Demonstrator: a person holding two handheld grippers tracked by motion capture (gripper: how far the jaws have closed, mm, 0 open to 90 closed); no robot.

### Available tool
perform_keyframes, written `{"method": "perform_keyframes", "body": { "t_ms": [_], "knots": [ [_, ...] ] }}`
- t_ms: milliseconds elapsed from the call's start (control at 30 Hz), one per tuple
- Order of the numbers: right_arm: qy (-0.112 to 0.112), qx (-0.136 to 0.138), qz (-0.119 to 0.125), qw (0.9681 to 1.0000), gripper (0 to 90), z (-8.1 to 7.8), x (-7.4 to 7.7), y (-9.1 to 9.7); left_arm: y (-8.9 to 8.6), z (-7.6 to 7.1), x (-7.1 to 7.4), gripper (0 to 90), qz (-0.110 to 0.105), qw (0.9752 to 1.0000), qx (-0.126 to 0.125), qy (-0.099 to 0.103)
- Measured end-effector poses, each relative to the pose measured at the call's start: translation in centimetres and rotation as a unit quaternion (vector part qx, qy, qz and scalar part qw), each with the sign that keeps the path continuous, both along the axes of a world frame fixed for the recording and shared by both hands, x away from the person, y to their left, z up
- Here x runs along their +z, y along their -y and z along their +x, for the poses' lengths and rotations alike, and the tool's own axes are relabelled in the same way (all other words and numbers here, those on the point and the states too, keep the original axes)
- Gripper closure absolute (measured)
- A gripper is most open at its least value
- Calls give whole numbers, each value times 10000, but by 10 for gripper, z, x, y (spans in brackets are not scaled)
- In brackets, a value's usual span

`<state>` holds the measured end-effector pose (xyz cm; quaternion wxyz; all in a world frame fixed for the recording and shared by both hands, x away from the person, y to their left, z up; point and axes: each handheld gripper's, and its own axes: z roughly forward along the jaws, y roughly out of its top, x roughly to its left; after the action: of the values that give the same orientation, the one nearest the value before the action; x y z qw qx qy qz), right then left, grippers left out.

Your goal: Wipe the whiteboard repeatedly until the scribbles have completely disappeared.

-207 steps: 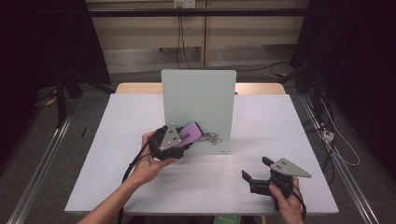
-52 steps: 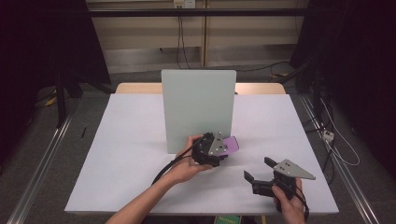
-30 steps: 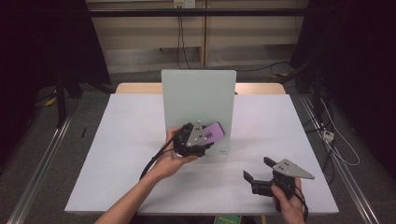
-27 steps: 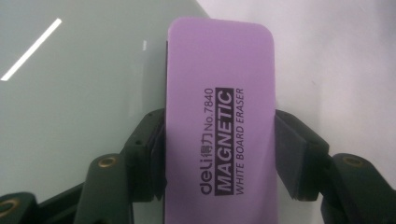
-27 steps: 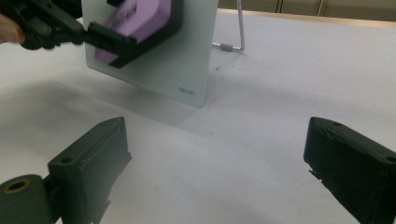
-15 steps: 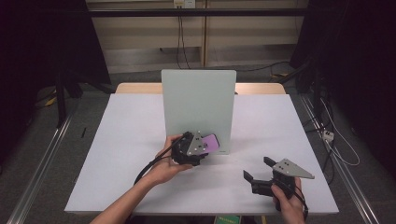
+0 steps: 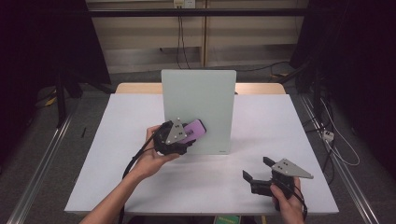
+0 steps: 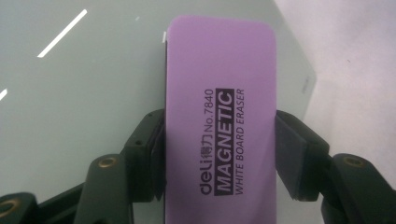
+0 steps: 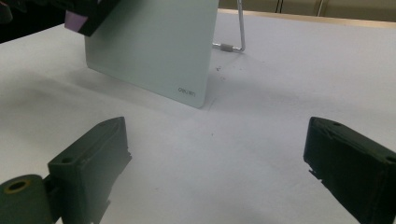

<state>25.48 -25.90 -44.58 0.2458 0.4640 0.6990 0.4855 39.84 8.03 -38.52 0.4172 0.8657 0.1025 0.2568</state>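
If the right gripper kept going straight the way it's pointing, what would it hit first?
Probably the whiteboard: the open right gripper points across bare table at its lower corner, though it might slip just past.

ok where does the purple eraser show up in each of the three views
High view: the purple eraser sits left of centre, held in the left tongs against the whiteboard.
Left gripper view: centre of the picture, upright, clamped between the two black jaws.
Right gripper view: one corner at the top left edge, against the board.
Shared landmark: the whiteboard's lower corner with its small logo.
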Motion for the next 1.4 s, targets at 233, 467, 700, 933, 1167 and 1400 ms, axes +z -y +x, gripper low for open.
{"method": "perform_keyframes", "body": {
  "t_ms": [233,467,700,933,1167,1400],
  "knots": [
    [0,7,5,10000,64,0,0,0,-22,6,15,409,-315,9990,288,136],
    [-7,13,7,10000,64,0,0,-1,-22,1,1,409,-87,9996,209,140],
    [-17,24,0,10000,64,0,0,-1,-22,-9,-24,408,391,9992,-11,-13],
    [-28,22,13,10000,64,1,0,-2,-19,-14,-42,408,615,9977,-230,-171],
    [-34,46,2,10000,64,2,-1,-2,-6,-19,-51,407,806,9959,-390,-150],
    [-26,51,20,10000,64,2,0,-3,-6,-20,-52,408,742,9963,-407,-159]
  ]
}}
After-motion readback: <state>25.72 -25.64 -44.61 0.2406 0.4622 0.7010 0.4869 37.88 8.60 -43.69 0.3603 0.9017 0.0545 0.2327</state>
